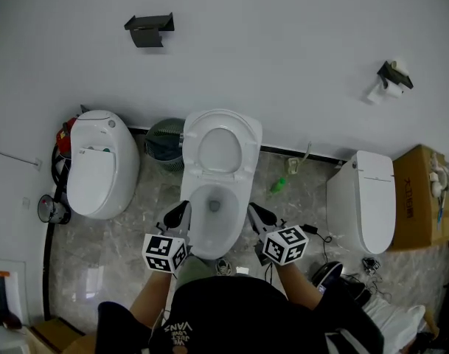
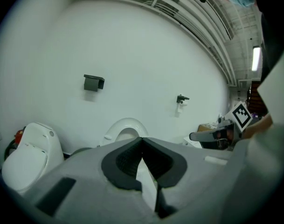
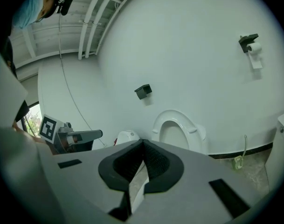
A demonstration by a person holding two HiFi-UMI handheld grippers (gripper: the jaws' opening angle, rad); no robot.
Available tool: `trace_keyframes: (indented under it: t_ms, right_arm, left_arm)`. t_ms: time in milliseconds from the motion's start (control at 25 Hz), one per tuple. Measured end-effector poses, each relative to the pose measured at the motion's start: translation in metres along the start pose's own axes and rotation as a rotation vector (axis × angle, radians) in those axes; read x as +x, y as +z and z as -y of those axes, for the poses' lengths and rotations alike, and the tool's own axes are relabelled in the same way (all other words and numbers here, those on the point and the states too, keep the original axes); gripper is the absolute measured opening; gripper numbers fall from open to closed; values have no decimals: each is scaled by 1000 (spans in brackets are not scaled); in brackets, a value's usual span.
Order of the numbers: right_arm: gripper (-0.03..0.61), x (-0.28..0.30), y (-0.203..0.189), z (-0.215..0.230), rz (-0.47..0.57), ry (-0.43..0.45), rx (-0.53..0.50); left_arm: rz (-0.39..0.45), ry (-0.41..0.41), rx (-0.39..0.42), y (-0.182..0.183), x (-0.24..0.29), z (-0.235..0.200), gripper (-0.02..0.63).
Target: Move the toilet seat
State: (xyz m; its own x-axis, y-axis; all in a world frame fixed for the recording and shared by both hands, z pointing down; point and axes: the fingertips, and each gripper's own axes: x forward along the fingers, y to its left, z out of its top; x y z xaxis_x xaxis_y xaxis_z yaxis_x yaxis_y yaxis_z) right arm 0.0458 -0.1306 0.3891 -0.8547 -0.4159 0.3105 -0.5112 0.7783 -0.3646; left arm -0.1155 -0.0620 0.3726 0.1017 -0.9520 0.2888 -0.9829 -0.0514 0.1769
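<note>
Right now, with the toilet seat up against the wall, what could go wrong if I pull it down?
1. The left gripper and right gripper have shut, empty jaws; nudged instead of gripped, the toilet seat might drop and slam onto the bowl.
2. The right gripper may knock the green bottle on the floor.

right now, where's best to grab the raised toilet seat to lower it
Pinch the toilet seat at its free top rim, coming from the front over the bowl. It stands upright against the wall, hinged low, so probably only that edge is free.

"VANS", upside down, on person's black shirt (image 1: 181,329); box (image 1: 419,198) print unreadable
</note>
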Motion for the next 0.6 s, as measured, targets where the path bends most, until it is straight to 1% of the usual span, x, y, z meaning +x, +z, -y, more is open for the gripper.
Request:
trace_keyframes:
  t_ms: [320,600]
  right_arm:
    - [-2,-15,-8,-18,-24,48,-32]
    - [-2,-27,-16,-31,-40,71,-56]
  left_arm:
    - [-4,31,24,-10,-36,13,8]
    - [-2,24,7,-19,-60,26,8]
